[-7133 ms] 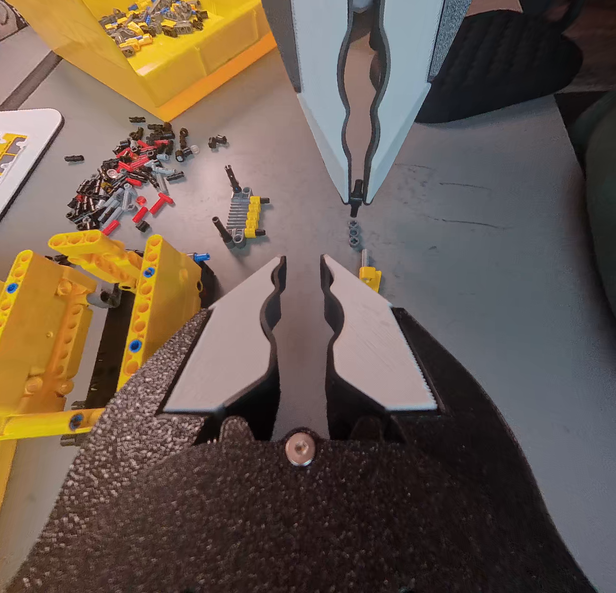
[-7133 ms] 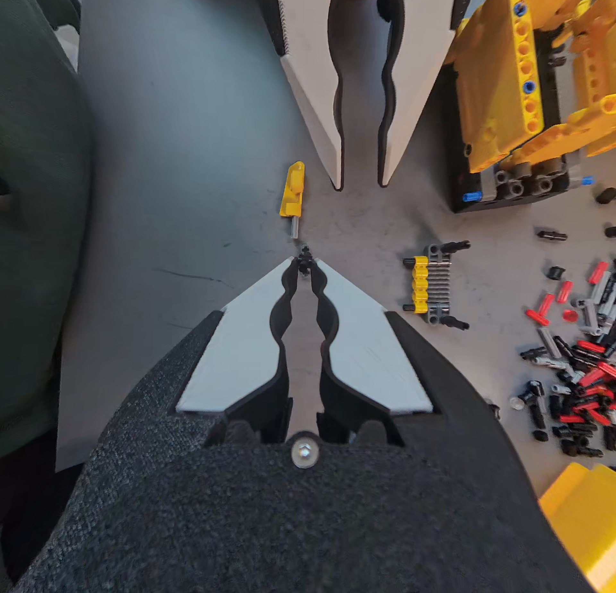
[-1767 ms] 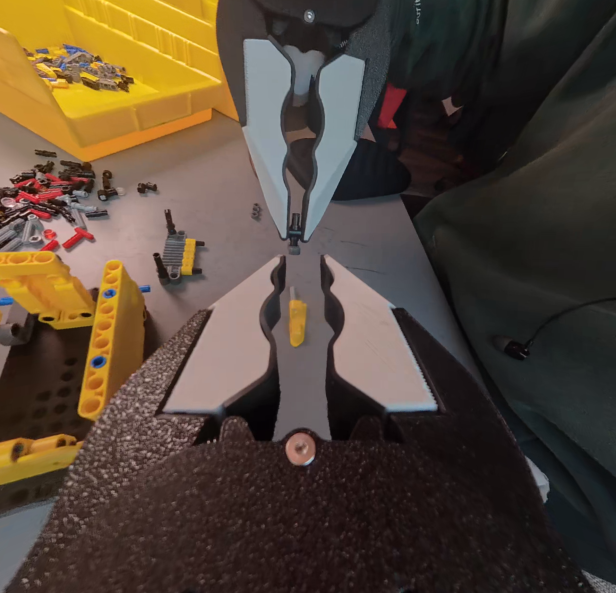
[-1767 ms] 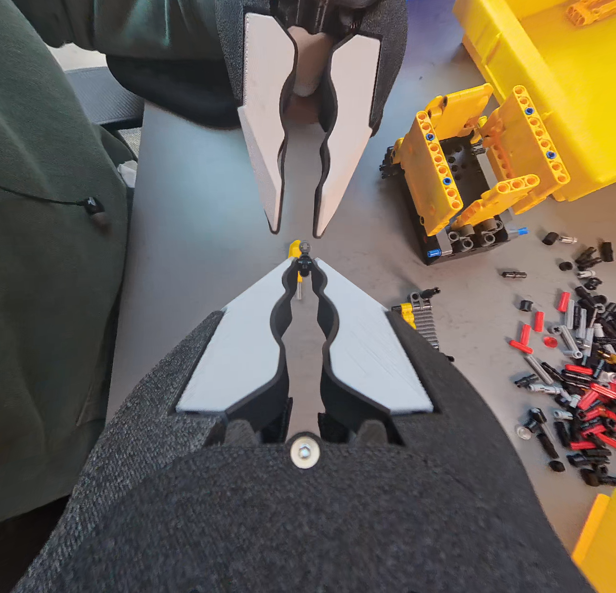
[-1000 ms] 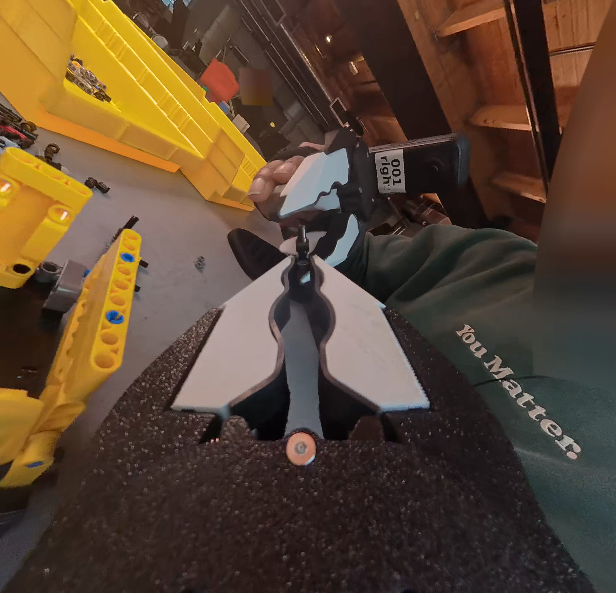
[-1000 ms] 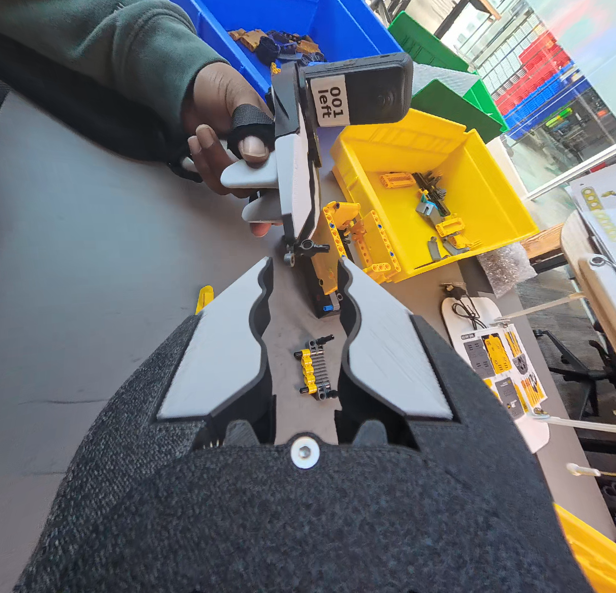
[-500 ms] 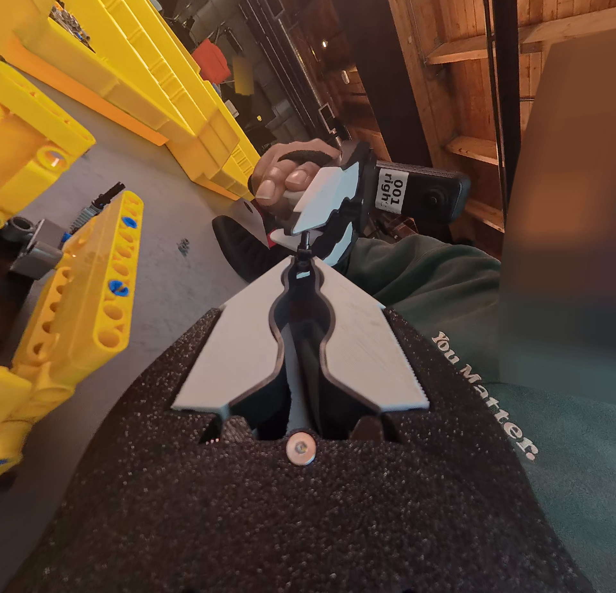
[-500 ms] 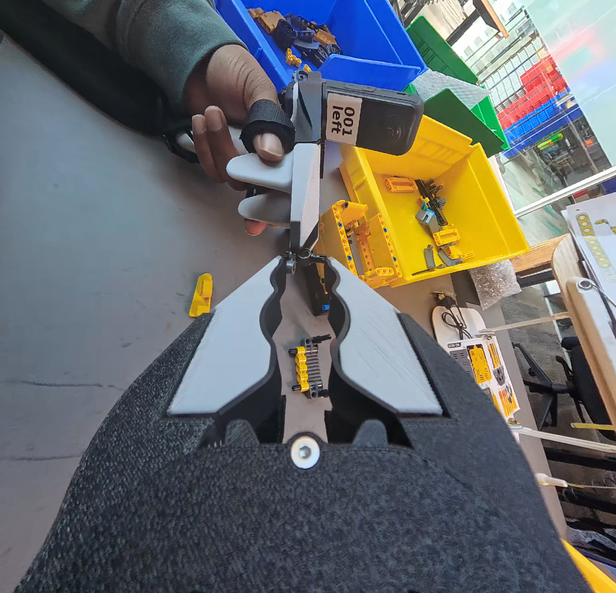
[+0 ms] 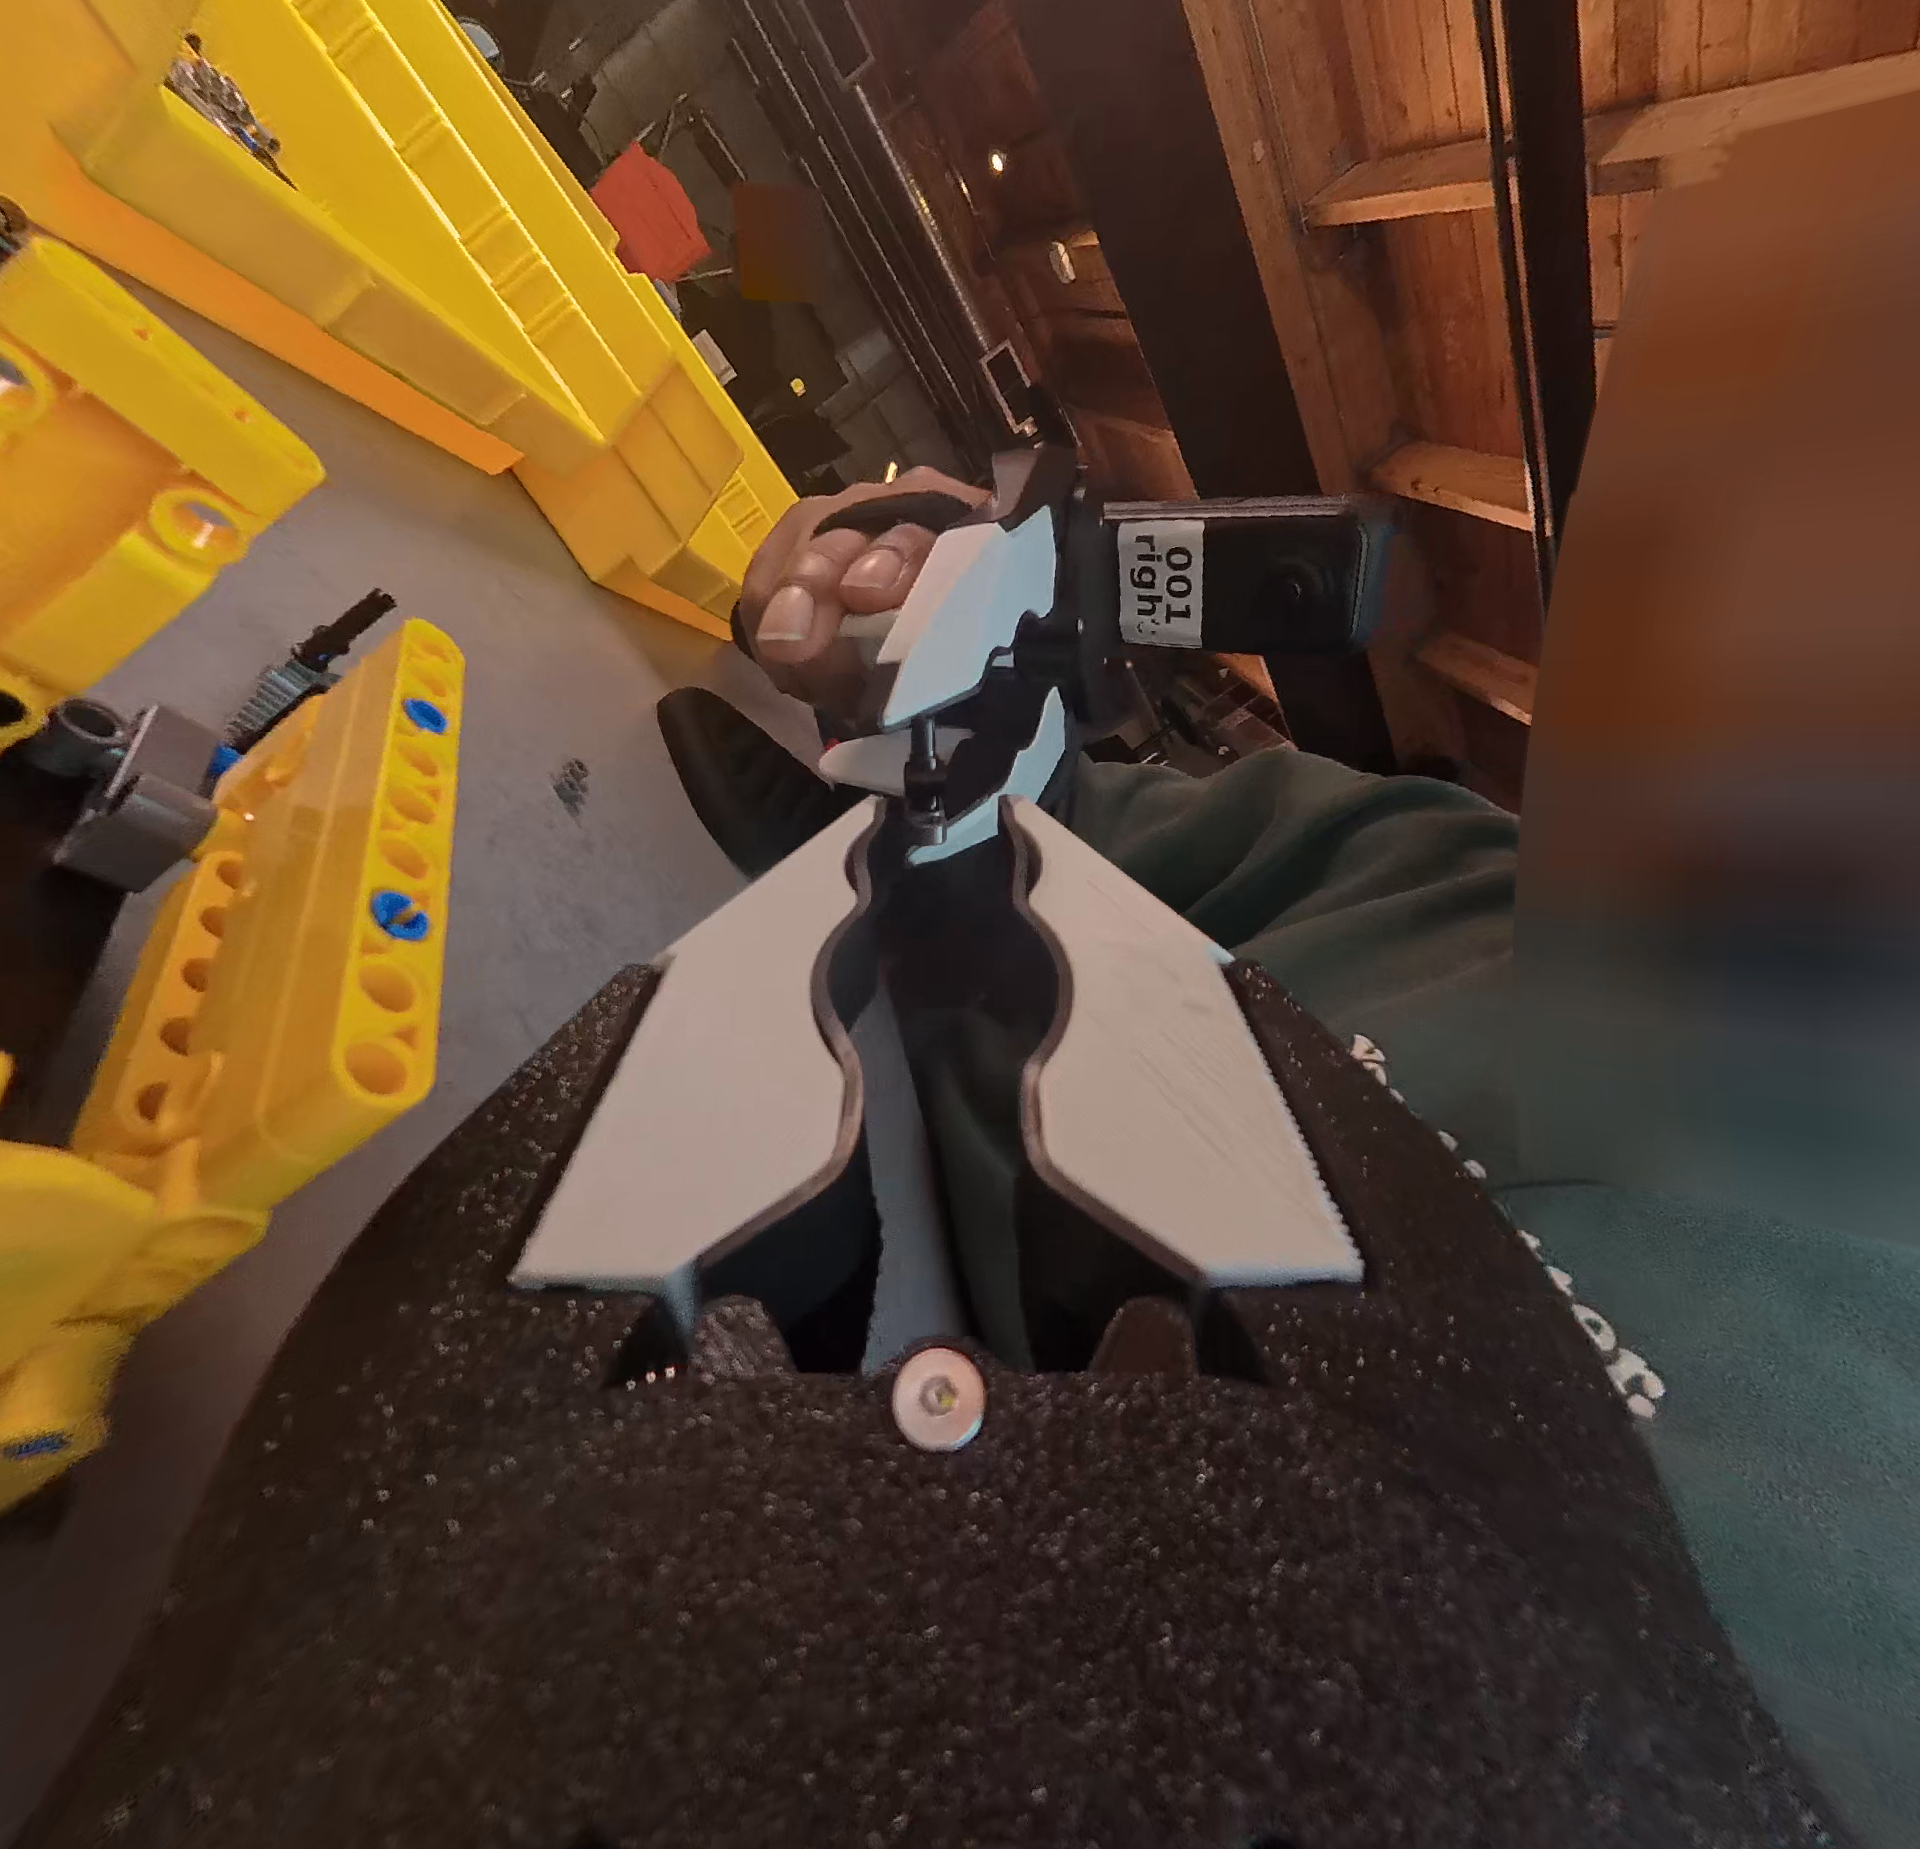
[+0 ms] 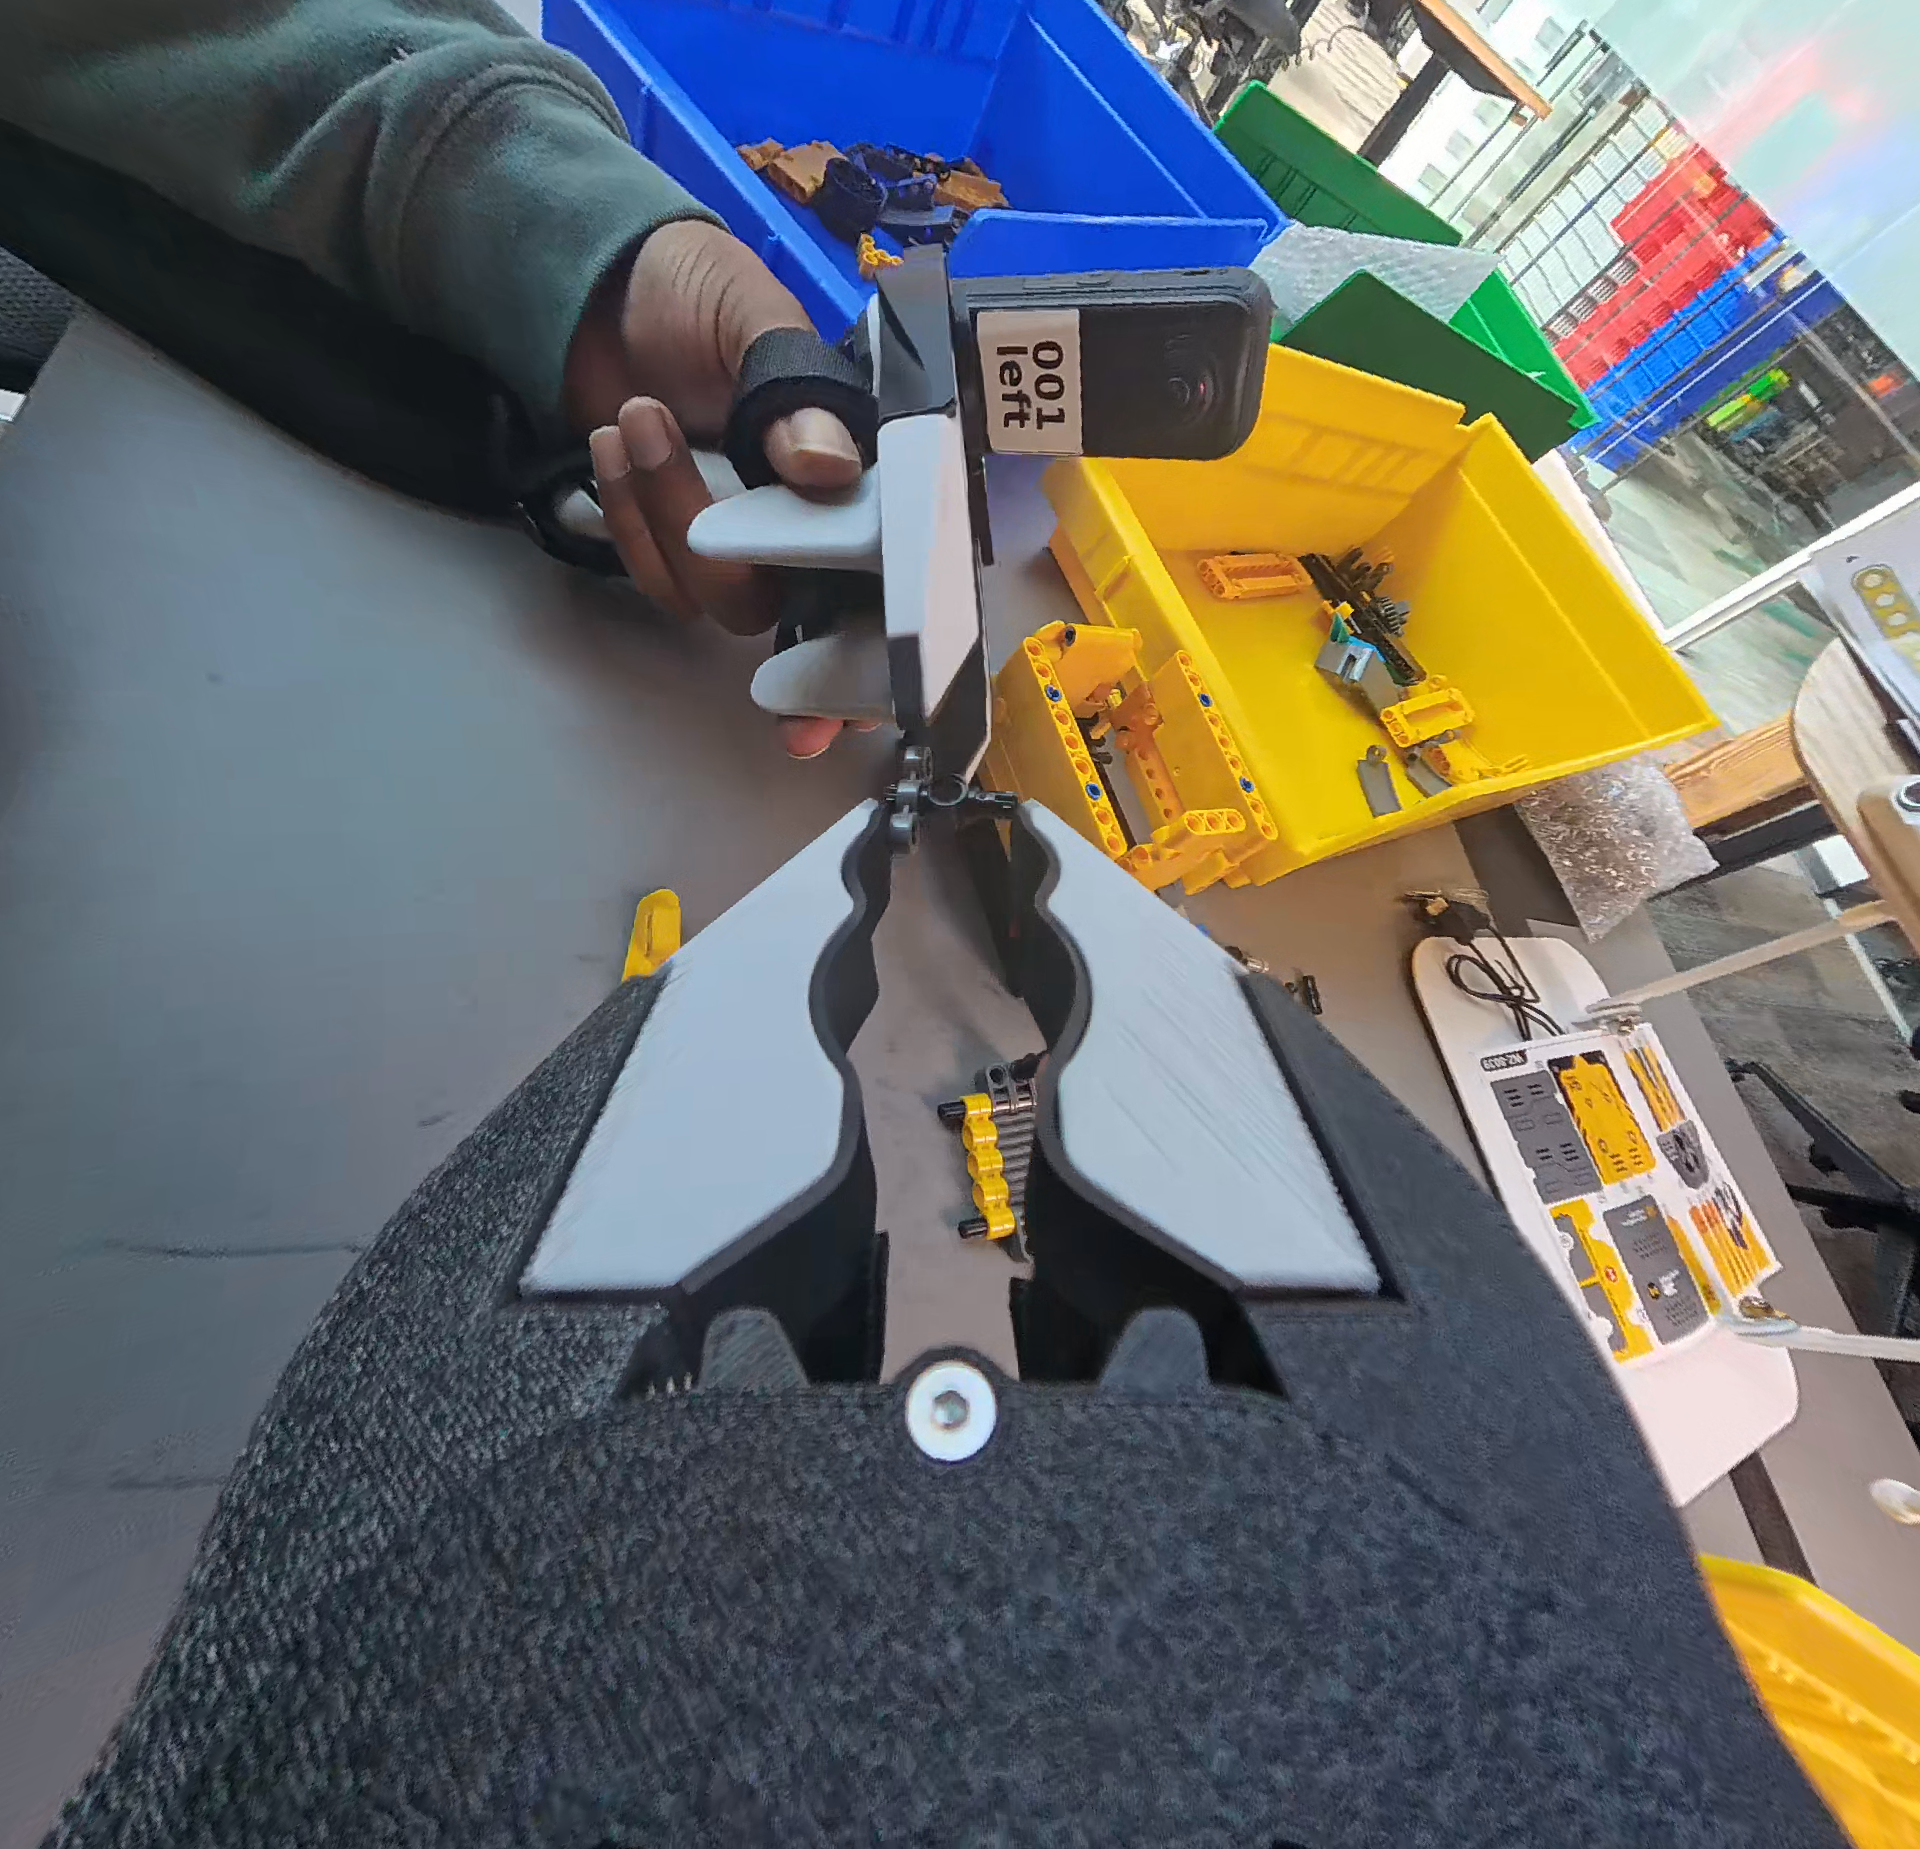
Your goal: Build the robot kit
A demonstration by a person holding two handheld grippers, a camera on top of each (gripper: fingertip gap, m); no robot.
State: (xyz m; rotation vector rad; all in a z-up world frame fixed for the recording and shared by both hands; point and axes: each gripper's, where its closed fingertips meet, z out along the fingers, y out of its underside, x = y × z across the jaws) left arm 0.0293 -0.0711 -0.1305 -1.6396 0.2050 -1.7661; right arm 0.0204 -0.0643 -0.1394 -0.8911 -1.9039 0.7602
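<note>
In the left wrist view, our left gripper (image 9: 940, 812) fills the lower frame, its jaws together at the tips and clamped on a small black pin piece (image 9: 923, 783) at frame centre. Just above, our right gripper (image 9: 935, 729) meets the same piece from the far side, a hand (image 9: 831, 594) squeezing its handle. At left stands a yellow beam model (image 9: 301, 926) on the grey worktop (image 9: 540, 656), with a yellow bin (image 9: 436, 241) in the upper left.

In the right wrist view, the right gripper (image 10: 940, 812) has its jaws narrowed at the tips around a small grey connector (image 10: 906, 812) joined to the black pin piece (image 10: 951, 791); whether they press it or merely flank it, we cannot tell. The left gripper (image 10: 935, 750) comes down from above, seen edge-on. Between our fingers lies a yellow-and-grey toothed part (image 10: 992, 1155) on the worktop (image 10: 312, 864); a loose yellow piece (image 10: 652, 926) sits at centre left, a blue bin (image 10: 935, 64) at the top.

We judge the pin piece light, rigid and smooth, apt to twist or pop free; it is best held across its body, leaving the ends free.
</note>
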